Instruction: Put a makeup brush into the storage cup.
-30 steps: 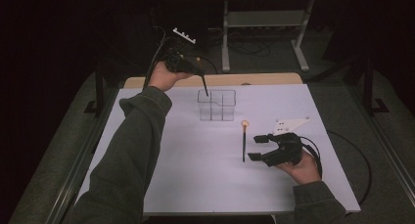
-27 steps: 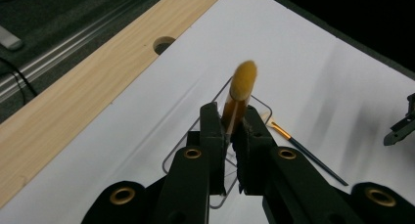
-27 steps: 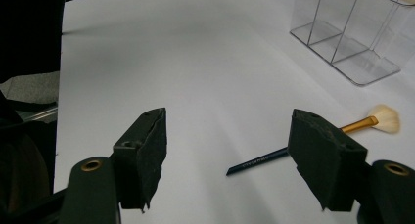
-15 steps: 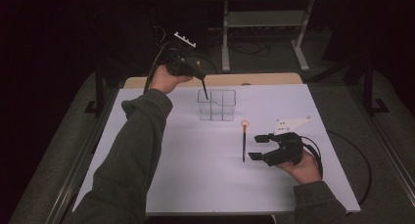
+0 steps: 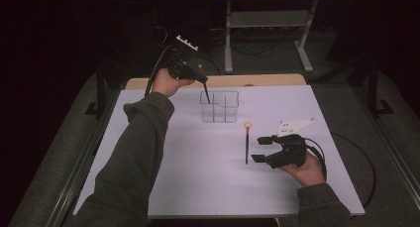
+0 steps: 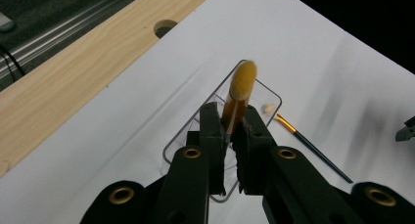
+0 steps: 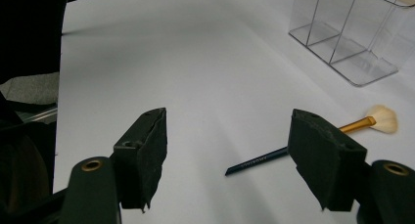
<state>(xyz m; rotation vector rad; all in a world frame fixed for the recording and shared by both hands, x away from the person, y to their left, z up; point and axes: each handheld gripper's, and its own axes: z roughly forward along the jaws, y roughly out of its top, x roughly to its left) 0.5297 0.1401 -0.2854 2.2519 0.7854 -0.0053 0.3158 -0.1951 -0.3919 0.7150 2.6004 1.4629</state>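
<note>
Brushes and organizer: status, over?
Left gripper shut on brush over clear organizer. Right gripper open beside second brush on the table. Nothing obstructing.

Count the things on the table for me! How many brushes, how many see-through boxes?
Brushes: 2, one in the left gripper over the box, one lying on the white sheet
Clear boxes: 1
Total: 3

We wear long grey-green sleeves with ribbed cuffs on both arms. Our left tool point(image 5: 204, 84) and right tool point(image 5: 259, 149) are matte black, each with two blocky jaws faced in dark, rough-edged pads. Brass-ringed screw holes dot the jaw arms. A black cable trails from each tool, and a pale grey three-cornered plate tops each.
</note>
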